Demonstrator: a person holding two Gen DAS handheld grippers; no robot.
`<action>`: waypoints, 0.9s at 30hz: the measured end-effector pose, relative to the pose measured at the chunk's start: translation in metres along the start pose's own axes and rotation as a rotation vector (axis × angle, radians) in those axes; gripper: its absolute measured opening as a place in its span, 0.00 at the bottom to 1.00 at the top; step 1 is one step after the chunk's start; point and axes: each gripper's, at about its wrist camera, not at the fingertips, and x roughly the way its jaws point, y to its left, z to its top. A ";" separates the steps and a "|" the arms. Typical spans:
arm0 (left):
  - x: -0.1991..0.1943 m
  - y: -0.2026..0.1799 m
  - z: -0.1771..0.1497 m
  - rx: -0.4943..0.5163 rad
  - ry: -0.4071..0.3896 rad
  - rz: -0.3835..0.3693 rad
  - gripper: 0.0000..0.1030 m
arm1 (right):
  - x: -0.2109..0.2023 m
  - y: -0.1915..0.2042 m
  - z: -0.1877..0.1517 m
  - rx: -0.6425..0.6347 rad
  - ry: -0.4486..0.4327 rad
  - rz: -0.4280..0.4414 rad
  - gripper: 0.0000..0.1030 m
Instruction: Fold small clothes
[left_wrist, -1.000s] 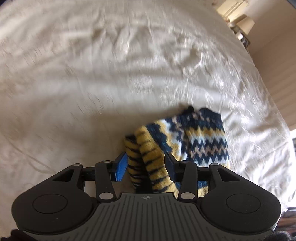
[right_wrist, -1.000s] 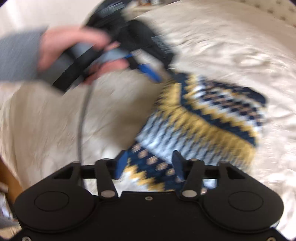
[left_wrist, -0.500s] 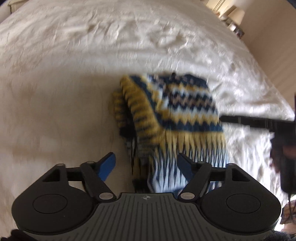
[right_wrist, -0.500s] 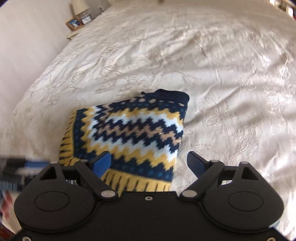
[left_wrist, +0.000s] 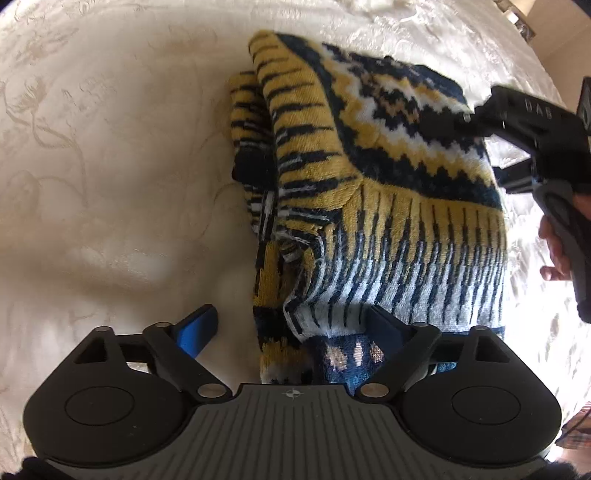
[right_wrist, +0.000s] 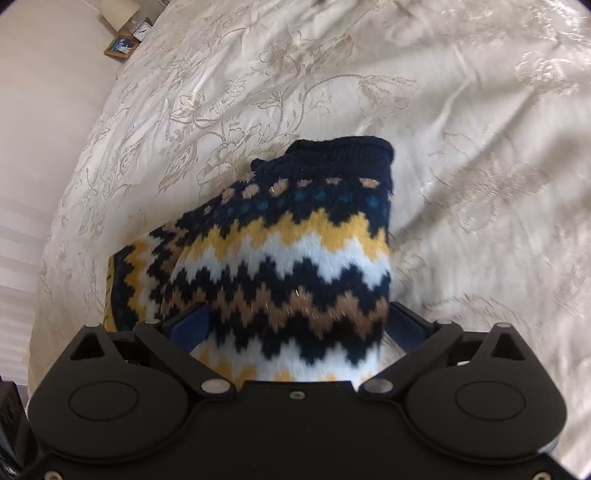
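A small knitted sweater (left_wrist: 388, 177) in navy, yellow and white zigzag bands lies folded in a bundle on the cream bedspread (left_wrist: 110, 147). My left gripper (left_wrist: 291, 328) is open wide, its jaws straddling the near edge of the bundle, not pinching it. My right gripper (right_wrist: 295, 325) is open too, its jaws either side of the sweater (right_wrist: 288, 258), low against it. The right gripper's body also shows in the left wrist view (left_wrist: 532, 125), on the far right side of the sweater, held by a hand.
The embroidered bedspread (right_wrist: 461, 147) stretches all around the sweater. A nightstand with a framed picture (right_wrist: 122, 46) and a small clock stands past the bed's far left corner, beside a pale wall.
Both grippers have opened wide and let the sweater go. They have come in low on the folded bundle, which now lies on the bed. The right gripper now sits across from the left.
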 end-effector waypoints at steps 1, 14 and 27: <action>0.002 0.001 0.000 -0.002 0.003 -0.002 0.89 | 0.003 0.000 0.001 0.000 0.000 0.006 1.00; 0.019 0.006 0.008 -0.010 0.019 0.002 0.99 | 0.017 -0.007 0.009 0.014 -0.013 0.060 1.00; 0.007 0.018 -0.034 -0.061 -0.094 -0.088 0.95 | 0.000 -0.005 0.008 -0.025 -0.016 0.031 0.51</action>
